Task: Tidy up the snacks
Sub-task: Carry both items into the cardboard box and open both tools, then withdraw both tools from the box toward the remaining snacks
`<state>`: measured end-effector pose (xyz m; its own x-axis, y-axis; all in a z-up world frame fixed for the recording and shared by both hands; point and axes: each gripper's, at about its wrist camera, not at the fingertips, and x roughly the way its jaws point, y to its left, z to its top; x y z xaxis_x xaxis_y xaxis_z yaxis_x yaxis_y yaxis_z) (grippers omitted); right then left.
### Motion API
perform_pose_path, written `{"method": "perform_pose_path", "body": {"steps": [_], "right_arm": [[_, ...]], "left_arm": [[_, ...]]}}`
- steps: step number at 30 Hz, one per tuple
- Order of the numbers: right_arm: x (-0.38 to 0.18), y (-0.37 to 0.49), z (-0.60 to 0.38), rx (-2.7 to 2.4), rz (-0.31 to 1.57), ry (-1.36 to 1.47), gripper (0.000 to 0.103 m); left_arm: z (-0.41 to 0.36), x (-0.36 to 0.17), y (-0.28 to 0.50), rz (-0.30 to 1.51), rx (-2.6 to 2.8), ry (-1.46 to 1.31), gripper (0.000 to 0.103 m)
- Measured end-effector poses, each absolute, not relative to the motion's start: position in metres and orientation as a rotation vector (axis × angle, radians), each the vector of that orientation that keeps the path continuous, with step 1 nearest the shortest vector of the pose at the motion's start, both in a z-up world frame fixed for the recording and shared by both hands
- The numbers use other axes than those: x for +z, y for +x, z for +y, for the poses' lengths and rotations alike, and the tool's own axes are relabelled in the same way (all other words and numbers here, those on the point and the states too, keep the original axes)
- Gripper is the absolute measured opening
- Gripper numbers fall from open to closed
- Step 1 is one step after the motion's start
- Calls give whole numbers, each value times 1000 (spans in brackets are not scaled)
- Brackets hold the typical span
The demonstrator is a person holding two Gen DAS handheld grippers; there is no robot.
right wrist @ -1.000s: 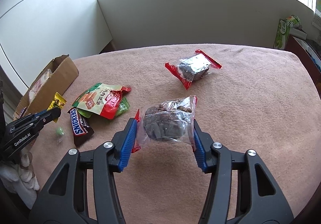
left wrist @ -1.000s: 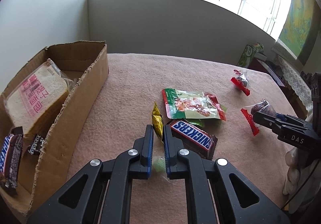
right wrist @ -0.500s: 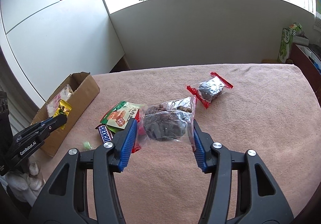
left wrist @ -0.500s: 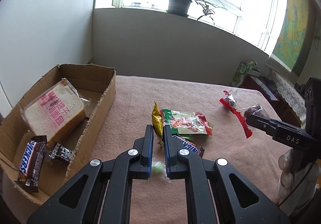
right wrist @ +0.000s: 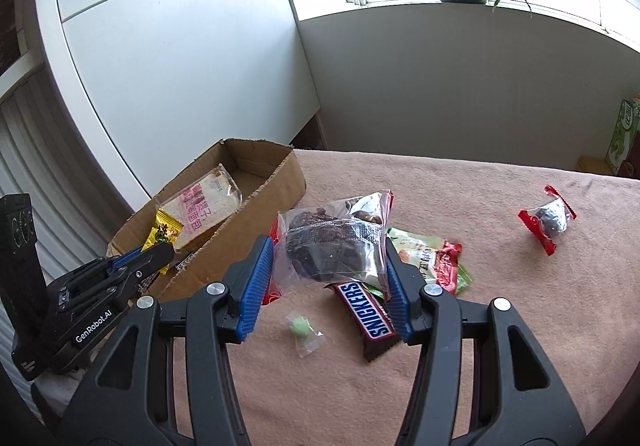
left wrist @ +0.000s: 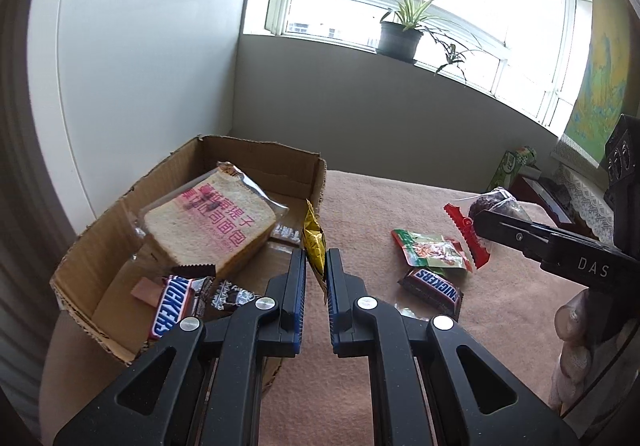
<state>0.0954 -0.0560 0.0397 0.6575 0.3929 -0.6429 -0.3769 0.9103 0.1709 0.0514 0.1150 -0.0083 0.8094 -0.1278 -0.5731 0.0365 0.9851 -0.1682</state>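
Snacks are partly sorted: at the far left the box (left wrist: 308,174) already holds a wrapped bread slice (left wrist: 212,226), a Snickers (left wrist: 170,306) and a small dark packet (left wrist: 230,296). That much you can count as done.

Your left gripper (left wrist: 316,270) has its fingers pinched tight on the gold sachet (left wrist: 314,242), which stands upright between them just at the box's near wall; in the right wrist view it hangs over the box's open top. Judging from that, your next step is to let it drop inside, and nothing looks to be in the way.

Moving right, your right gripper (right wrist: 328,266) has its fingers clamped on the clear bag (right wrist: 336,242) of dark pieces, held up off the bench (right wrist: 480,346) and near the box but not over it yet. The bag is soft and bulges between the pads, so it should sit securely.

Still loose on the bench, as far as you can see: a small green candy (right wrist: 300,328) just below the bag, a second Snickers (right wrist: 370,312) partly under your right finger, a green-and-red pouch (right wrist: 428,258) touching it, and well apart at the far right a red-edged bag (right wrist: 548,220). So two items are in hand and four wait; I judge you roughly at the halfway mark.
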Motion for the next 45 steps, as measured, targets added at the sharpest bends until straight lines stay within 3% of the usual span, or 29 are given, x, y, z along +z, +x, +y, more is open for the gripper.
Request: {"method": "perform_pose_path", "body": {"steps": [20, 23, 25, 28, 30, 34, 45], "right_arm": [[17, 103, 74, 596, 773, -51, 55], [15, 105, 79, 602, 779, -56, 57], [16, 105, 80, 593, 773, -57, 64], [20, 104, 76, 584, 761, -37, 81], [23, 103, 72, 580, 747, -24, 85], [28, 101, 64, 564, 731, -27, 86], [36, 107, -7, 495, 729, 43, 86]], "left_arm": [[197, -22, 31, 612, 24, -227, 8], [200, -23, 30, 612, 31, -230, 9], [200, -23, 27, 613, 41, -231, 9], [201, -24, 27, 622, 43, -241, 20], [201, -23, 26, 619, 42, -245, 24], [200, -21, 24, 614, 35, -250, 37], [170, -10, 22, 584, -6, -212, 37]]}}
